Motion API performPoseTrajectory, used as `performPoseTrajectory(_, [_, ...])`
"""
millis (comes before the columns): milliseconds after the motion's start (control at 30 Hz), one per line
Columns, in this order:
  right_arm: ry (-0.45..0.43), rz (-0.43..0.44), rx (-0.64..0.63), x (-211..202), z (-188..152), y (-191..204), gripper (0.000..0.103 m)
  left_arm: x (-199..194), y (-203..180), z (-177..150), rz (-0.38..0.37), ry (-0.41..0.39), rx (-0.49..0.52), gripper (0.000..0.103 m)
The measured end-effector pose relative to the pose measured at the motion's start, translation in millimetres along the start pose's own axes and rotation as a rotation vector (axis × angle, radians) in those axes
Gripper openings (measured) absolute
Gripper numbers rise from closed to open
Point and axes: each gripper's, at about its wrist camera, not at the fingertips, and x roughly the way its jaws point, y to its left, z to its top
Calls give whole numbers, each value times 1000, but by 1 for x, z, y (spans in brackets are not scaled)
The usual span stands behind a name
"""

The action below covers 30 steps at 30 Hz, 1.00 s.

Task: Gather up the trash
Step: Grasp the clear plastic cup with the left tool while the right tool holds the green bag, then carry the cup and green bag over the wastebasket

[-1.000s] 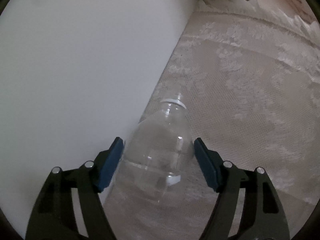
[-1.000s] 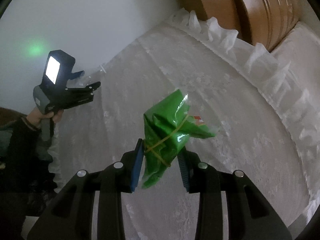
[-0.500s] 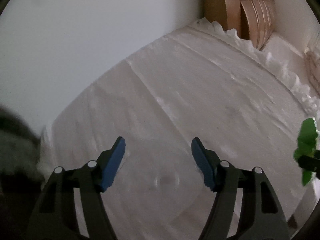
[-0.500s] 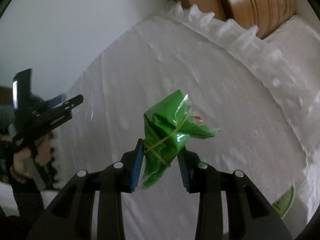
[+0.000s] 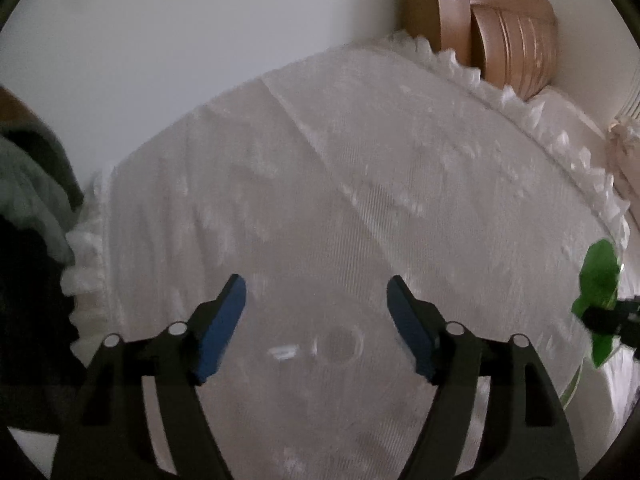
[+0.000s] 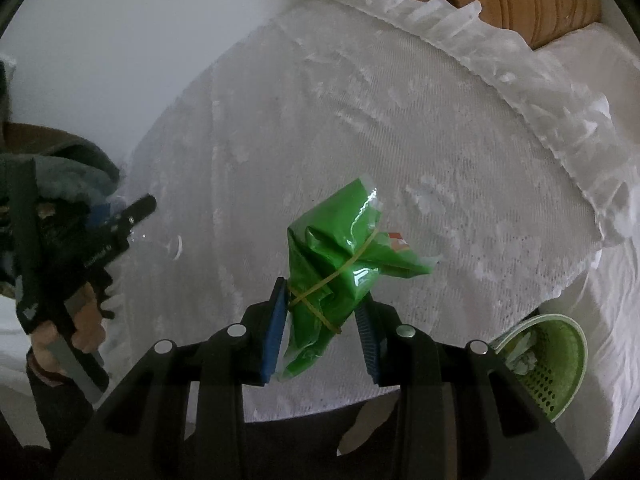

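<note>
L claw w/ clear bottle swung off wall, jaws widening

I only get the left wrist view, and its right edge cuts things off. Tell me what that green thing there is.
Observer: A green bag tied with a rubber band, pinched in the right claw.
Operator: Find me a bin.
Observer: A green basket sits beside the bed, at the lower right of the right wrist view, with some scraps inside.
Operator: Say whether the bag is over it.
Observer: No. It hangs over the bedspread, to the left of the basket.
</note>
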Motion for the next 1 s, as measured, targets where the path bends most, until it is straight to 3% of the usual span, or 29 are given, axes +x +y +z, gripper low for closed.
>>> performPoseTrajectory(167, [3,14,12,1,-2,-3,35,11,2,-15,-3,10,-22,83])
performPoseTrajectory(367, [4,9,18,-1,1,-1,35,25,0,-14,29,21,-1,84])
performPoseTrajectory(433, [4,9,22,-1,2,0,35,28,-2,-15,40,30,20,79])
performPoseTrajectory(500, [3,11,23,-1,1,-1,35,31,-2,-19,32,50,14,57])
performPoseTrajectory(767, [5,18,31,0,2,-4,35,17,7,-18,4,38,-69,55])
performPoseTrajectory(1000, [-40,15,34,-14,-2,-9,35,-27,-37,0,-84,-18,-30,55])
